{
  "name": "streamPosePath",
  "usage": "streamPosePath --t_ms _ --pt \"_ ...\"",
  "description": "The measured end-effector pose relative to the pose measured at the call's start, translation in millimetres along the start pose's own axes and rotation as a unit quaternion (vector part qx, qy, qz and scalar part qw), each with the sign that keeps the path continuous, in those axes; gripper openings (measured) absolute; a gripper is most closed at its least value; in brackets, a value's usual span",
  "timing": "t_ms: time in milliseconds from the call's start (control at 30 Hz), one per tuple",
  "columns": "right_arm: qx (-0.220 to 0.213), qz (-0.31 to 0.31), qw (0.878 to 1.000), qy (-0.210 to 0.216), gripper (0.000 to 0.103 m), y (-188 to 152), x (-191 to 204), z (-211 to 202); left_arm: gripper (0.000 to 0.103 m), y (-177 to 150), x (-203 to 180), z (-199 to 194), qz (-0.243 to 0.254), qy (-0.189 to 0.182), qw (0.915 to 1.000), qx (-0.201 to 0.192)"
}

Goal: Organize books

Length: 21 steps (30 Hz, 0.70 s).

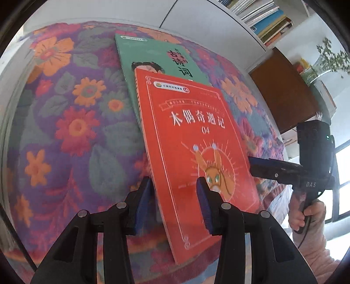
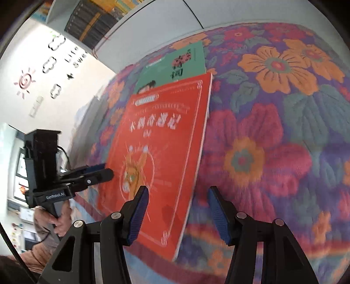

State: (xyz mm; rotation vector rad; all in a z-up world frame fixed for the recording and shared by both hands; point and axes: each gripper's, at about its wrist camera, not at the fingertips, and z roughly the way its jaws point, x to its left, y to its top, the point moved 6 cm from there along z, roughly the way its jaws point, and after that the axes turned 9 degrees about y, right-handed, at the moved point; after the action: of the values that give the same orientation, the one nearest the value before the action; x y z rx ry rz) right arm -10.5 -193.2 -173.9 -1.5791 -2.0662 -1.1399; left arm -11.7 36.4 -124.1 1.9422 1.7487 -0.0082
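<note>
Left wrist | floral blanket (image 1: 65,131), bookshelf (image 1: 269,19) (top R) | L claw (image 1: 174,185), R claw (image 2: 177,192) open

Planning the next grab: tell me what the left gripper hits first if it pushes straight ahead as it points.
Most likely the red book: the left gripper has its open fingers straddling the book's left edge, with one pad over the cover. Depth is unclear; the floral blanket lies just beneath.

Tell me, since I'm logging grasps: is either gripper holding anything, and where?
Nothing looks gripped. The left gripper straddles the red book's spine edge, the right gripper its opposite edge, pads apart.
</note>
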Motion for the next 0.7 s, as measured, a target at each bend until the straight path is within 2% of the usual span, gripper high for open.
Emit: streamPosePath --t_ms 133,233,367,467,567,700 --pt "-0.004 -0.002 1.000 0.020 0.050 16 -3 7 0.026 8 8 6 -0.022 -0.023 0.9995 -0.004" --pt "-0.006 -0.008 1.000 0.020 0.045 24 2 14 0.023 11 14 8 -0.040 -0.045 0.9982 0.002" --pt "0.001 -0.005 1.000 0.030 0.045 23 9 17 0.022 7 15 6 -0.048 -0.043 0.9978 0.013" --pt "0.017 0.013 0.997 0.078 0.044 14 17 12 0.022 -7 14 -3 -0.034 -0.033 0.9983 0.033" --pt "0.027 0.005 0.995 0.100 0.044 6 27 11 0.022 -23 14 -8 -0.021 -0.030 0.9982 0.046" --pt "0.046 0.034 0.991 0.118 0.042 -1 13 30 0.022 -24 25 -6 -0.051 -0.060 0.9956 0.050"
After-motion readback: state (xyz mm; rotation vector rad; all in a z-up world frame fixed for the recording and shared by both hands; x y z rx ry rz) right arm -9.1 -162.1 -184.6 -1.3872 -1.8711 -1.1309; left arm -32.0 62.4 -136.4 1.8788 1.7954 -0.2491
